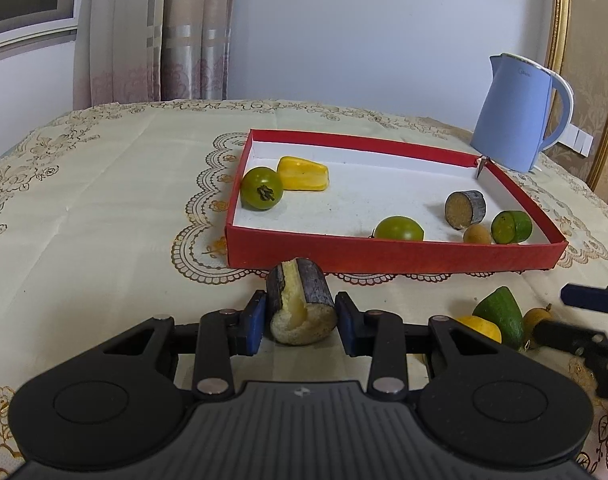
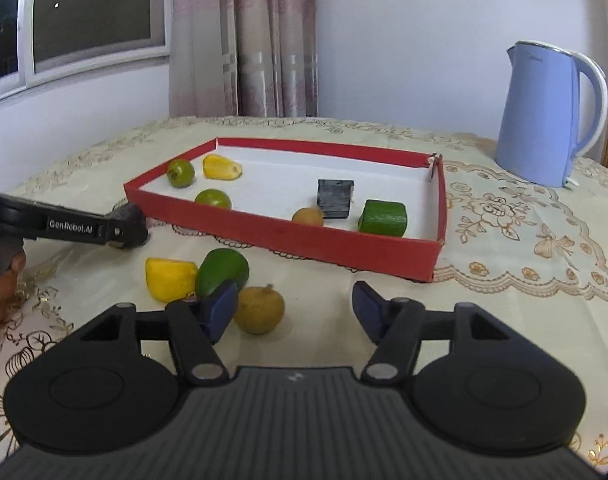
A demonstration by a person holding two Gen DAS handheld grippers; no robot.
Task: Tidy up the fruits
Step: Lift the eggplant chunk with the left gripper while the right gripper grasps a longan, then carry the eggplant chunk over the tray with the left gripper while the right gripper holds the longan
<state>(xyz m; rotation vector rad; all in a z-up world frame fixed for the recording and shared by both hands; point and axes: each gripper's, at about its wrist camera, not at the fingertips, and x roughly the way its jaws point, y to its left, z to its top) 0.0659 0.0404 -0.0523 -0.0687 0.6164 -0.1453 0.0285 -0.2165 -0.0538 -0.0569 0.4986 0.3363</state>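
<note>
Between left hand-held gripper (image 1: 299, 322) pads, sugarcane piece (image 1: 299, 308) lengthwise toward red box (image 1: 384, 254)

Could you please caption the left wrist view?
Left claw grips a dark-skinned fruit chunk before the red tray.

A blue kettle (image 2: 544, 116) stands upright on the cream tablecloth (image 2: 504, 300), out at two o'clock, handle to the right. Pink curtains (image 2: 243, 40) hang at twelve behind the table. A dark window (image 2: 91, 8) sits at ten o'clock, a gold frame (image 1: 560, 40) edges three.
</note>
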